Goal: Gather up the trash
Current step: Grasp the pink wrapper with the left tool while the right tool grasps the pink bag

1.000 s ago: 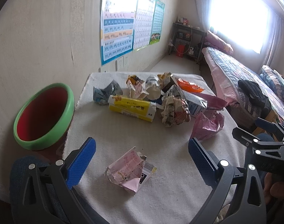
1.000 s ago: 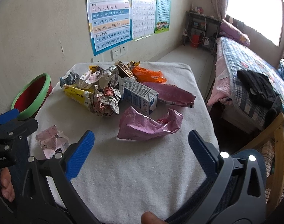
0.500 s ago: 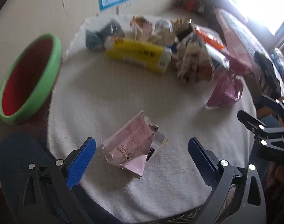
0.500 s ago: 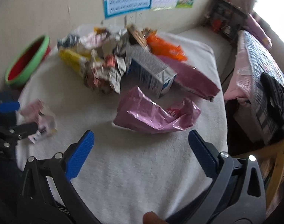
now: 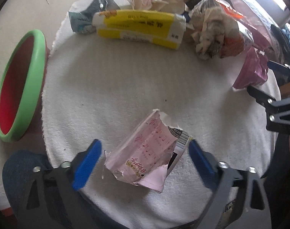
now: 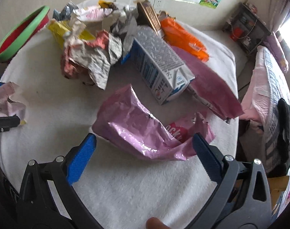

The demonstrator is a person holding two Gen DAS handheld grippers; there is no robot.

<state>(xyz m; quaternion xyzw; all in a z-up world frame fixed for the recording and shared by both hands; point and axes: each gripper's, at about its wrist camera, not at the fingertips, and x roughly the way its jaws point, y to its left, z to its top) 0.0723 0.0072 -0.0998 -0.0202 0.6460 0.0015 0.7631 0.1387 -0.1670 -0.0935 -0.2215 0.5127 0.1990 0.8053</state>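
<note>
A: Starting at the far left, we have the green-rimmed red basin [image 5: 19, 87] sitting off the edge of the white-clothed table [image 5: 116, 87]. Where are we with the left gripper [image 5: 143, 152]?

B: Our left gripper is low over the near edge, jaws spread wide, with the torn pale pink packet [image 5: 147, 152] lying on the cloth between the blue pads. The right pad looks to be touching the packet's barcode corner, though the blur makes that hard to confirm; the left pad stands clear of it.

A: So nothing is gripped there. And behind it?

B: Across the far side we see the yellow box [image 5: 139, 28], then the crumpled paper wad [image 5: 213, 36] to its right, both part of the heap.

A: Moving right?

B: The milk carton [image 6: 160, 66] lies on its side in the middle, the orange wrapper [image 6: 183, 38] beyond it. Our right gripper [image 6: 143, 152] is also released, jaws apart, straddling the near end of the crumpled pink foil bag [image 6: 137, 126], which rests on the cloth.
</note>
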